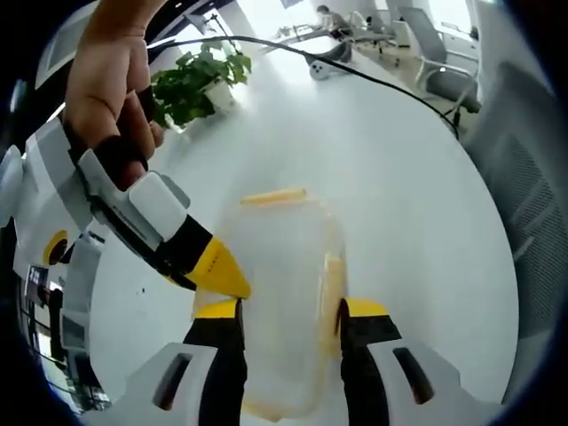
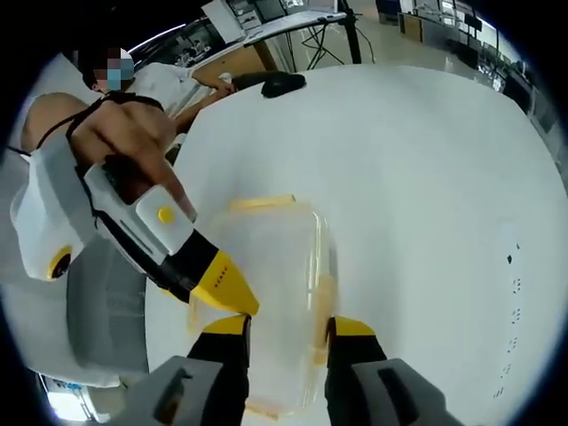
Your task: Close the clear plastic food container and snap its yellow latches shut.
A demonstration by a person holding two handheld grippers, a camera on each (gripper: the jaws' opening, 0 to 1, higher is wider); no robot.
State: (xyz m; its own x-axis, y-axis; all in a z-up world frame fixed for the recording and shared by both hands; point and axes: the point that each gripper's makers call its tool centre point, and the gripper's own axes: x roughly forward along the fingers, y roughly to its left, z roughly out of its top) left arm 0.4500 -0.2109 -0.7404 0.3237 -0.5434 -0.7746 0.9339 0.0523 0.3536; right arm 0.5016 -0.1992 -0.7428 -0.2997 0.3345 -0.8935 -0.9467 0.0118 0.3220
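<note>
We see clear container (image 1: 284, 302) flat on white table (image 1: 390, 177); our left gripper (image 1: 288, 315) jaws straddle its sides, partly open, seemingly gripping; right gripper (image 2: 284, 333) likewise; yellow latch (image 1: 273, 196) at far end; potted plant (image 1: 197, 82) beyond container.

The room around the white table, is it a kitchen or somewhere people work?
Probably an office or lab. The white table has office chairs behind it, a potted plant on one edge, and desks stand beyond. A clear container sits on the table.
</note>
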